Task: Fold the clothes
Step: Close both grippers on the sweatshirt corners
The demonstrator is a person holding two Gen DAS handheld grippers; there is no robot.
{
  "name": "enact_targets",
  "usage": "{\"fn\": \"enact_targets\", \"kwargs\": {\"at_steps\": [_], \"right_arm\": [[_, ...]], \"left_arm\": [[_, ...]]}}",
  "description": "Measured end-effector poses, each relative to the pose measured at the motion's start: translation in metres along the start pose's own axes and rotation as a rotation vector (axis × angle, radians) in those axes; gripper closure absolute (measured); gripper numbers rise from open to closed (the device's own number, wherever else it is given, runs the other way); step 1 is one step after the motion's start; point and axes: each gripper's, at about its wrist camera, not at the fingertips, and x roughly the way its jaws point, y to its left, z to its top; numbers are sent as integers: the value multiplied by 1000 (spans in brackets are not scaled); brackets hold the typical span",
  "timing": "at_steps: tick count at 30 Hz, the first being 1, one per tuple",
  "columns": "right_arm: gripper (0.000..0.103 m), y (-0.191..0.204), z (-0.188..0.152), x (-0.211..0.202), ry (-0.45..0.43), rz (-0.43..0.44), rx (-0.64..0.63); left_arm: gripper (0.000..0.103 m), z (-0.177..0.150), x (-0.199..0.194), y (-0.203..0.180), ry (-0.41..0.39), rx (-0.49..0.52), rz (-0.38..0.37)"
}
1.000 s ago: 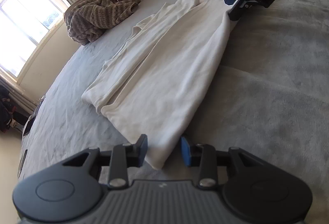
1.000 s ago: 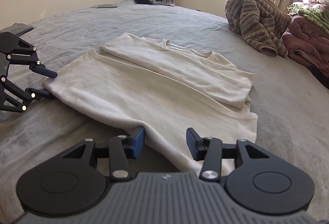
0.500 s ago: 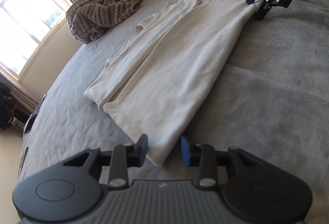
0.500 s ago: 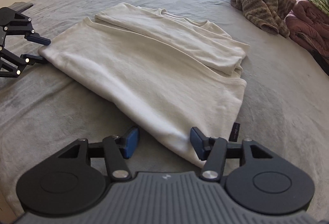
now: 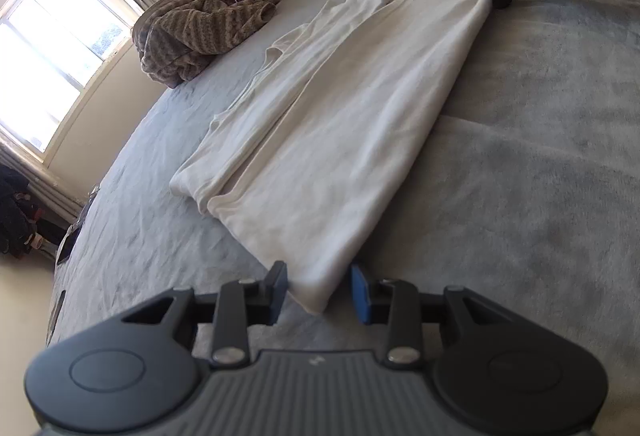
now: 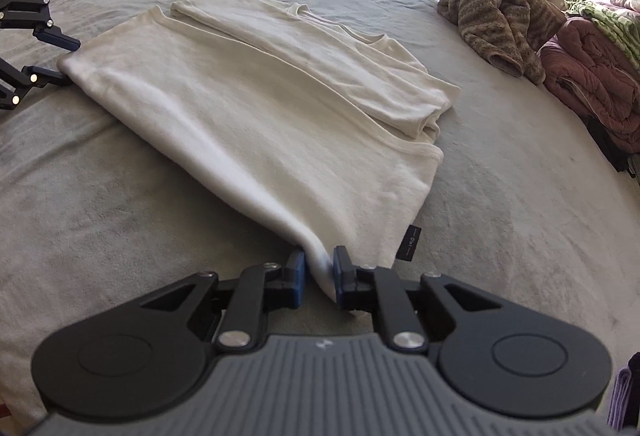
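So the white shirt (image 6: 248, 104) was lying flat in the middle of the frame on the grey bedspread (image 6: 520, 196), one side already folded in over the body. The right gripper (image 6: 318, 268) sat at the bottom centre of its own view with its jaws closing on the near corner of the fabric, cloth bunched between the pads. In the left wrist view the same gripper showed up in the upper right corner, pinching that corner.

The left gripper (image 5: 318, 290) was at the bottom centre of its view, jaws partly open with the other corner of that long edge lying between them. The pads didn't look to be pressing on it yet.

My take: the trick here would be getting both corners pinched through all the layers before lifting, otherwise just the top layer comes up and the fold goes wonky. Then raise both ends evenly and carry that edge across, keeping it taut so it lands straight. The brown striped blanket (image 6: 492, 16) at upper right was well clear, no worries there.
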Motion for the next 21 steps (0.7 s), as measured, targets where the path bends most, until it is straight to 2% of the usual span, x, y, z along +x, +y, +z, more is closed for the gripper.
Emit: {"fn": "enact_targets", "kwargs": {"at_steps": [2,9,13,21], "right_arm": [[81,-2,-2,0,5,-16,-12],[80,-9,-7,-2,16,-17,-35],[69,-6,-8,-2,12,-42,-74],[69,5,-12,-1,-13,-107,-191]], "left_arm": [[67,0,0,1,-1,0,-2],[67,-1,0,-2,-3,25,2],[69,0,1,-1,-1,14,-4],[71,1,1,3,11,-23,-11]]}}
